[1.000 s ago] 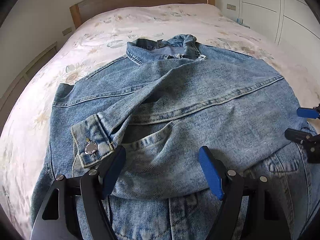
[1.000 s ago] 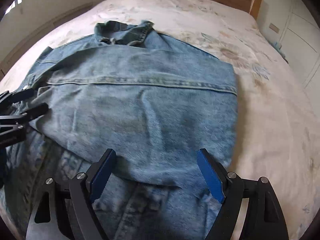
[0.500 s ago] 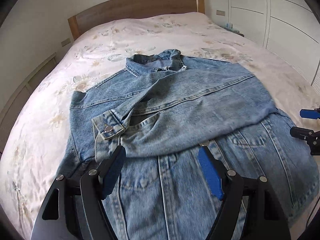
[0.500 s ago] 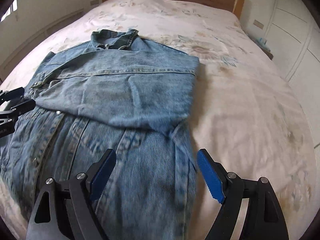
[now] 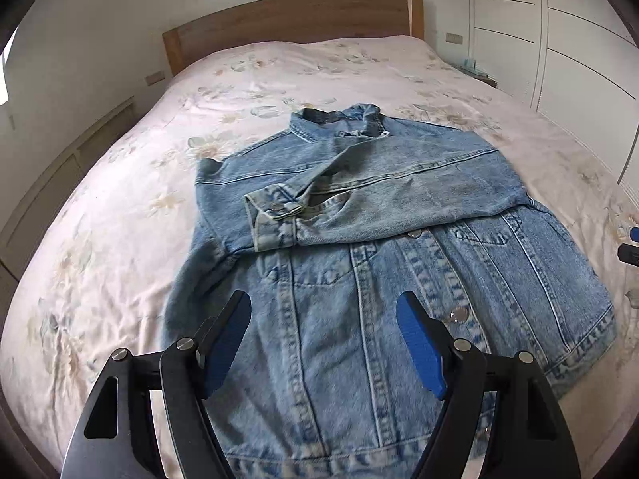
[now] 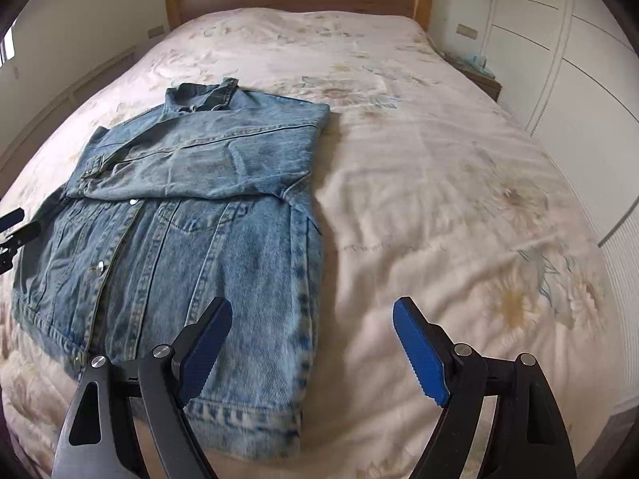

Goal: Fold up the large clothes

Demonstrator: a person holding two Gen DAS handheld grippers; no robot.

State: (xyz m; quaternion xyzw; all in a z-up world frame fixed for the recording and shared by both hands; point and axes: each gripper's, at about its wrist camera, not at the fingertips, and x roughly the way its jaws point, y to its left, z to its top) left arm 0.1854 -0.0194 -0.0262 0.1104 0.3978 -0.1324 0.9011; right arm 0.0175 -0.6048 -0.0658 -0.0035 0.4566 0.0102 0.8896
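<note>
While the faded blue denim jacket [image 5: 399, 263] lay flat on the floral pink bedspread [image 6: 439, 183], collar toward the wooden headboard [image 5: 287, 20], both grippers hung empty with jaws wide. Its hem lay beneath the left gripper [image 5: 323, 339]; the right gripper [image 6: 311, 343] straddled the jacket's right-hand edge.

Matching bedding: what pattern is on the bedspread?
Pale pink bedspread with faded floral print, clearest in the right wrist view.

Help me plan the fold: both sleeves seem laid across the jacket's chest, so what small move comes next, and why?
Probably lower both open grippers, left and right, to the hem nearest the cameras. The sleeves already cross the denim jacket; its lower half lies flat and unfolded.
</note>
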